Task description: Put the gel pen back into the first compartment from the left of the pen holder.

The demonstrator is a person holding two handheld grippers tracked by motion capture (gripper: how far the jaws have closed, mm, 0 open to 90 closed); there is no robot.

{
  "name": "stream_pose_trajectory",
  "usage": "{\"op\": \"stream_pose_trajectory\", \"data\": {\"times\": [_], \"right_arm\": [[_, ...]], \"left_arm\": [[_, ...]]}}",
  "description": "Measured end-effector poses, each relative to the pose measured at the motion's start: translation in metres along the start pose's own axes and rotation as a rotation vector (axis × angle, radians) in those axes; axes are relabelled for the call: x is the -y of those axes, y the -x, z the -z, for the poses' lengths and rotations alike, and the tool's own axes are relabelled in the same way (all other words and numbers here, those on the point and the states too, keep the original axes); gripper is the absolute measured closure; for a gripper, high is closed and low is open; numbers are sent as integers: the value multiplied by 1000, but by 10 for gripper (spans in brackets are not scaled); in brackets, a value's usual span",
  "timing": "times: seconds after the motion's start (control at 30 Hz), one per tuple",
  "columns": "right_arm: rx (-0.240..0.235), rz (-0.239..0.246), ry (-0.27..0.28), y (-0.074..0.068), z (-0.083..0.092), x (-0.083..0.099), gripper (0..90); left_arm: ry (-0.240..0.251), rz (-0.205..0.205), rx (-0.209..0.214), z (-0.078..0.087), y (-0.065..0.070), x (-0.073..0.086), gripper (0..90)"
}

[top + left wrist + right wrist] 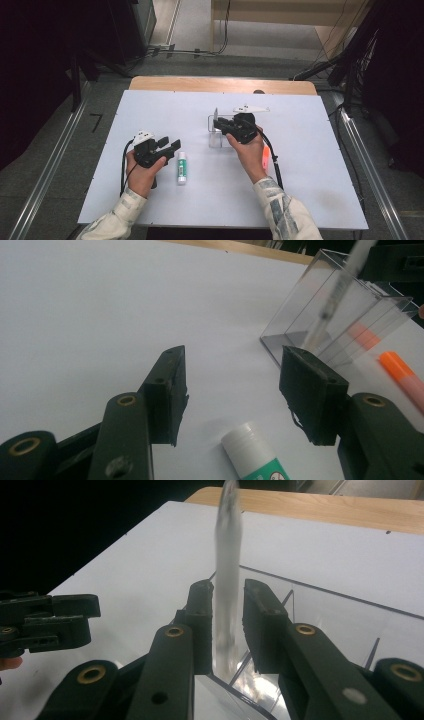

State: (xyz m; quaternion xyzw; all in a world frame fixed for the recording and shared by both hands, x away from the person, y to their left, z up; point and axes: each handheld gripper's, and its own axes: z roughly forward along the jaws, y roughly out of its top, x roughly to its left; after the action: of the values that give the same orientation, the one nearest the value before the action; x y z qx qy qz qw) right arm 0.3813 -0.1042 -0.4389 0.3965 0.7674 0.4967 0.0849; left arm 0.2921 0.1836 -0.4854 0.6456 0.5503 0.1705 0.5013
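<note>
While the white desk [150, 110] carries everything, the largest thing on it is the clear plastic box [216, 132], open-topped, standing nearer the far edge than the near one and about midway between the side edges. Over it the right gripper [227, 625] has its jaws narrowed on a pale, slim pen [227, 555], blurred in the right gripper view. Its long axis stands close to upright, lower end down inside the box, upper end pointing up and slightly toward the far edge. By my reading, the step in hand is dropping this pen into the box; next the jaws need only part so it settles against a wall.

Toward the near left corner, the left gripper [232, 390] hangs with jaws wide, holding nothing, over the cap end of a green-and-white glue stick [181, 168] lying flat, its length running from near edge to far. An orange marker [265, 157] lies just right of the right hand.
</note>
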Motion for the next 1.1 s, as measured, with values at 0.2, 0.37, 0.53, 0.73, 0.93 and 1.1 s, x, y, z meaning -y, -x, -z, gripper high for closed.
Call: {"op": "stream_pose_trajectory", "data": {"times": [0.2, 0.37, 0.53, 0.73, 0.93, 1.1], "right_arm": [[4, 0, 5, 0, 2, -1, 702], [9, 5, 8, -1, 5, -1, 685], [20, 13, 17, -1, 10, -1, 660], [36, 32, 26, -1, 17, 0, 605], [37, 55, 31, -3, 29, 2, 545], [44, 73, 38, -4, 40, 6, 510]], "left_arm": [[0, 1, 0, 0, 0, 0, 450], [0, 1, 0, 0, 0, 0, 450], [3, 2, -7, 1, -1, 0, 449], [4, 4, -8, 0, -1, 0, 449], [3, 4, -10, 0, -2, 1, 449], [3, 6, -10, 0, -2, 1, 449]]}}
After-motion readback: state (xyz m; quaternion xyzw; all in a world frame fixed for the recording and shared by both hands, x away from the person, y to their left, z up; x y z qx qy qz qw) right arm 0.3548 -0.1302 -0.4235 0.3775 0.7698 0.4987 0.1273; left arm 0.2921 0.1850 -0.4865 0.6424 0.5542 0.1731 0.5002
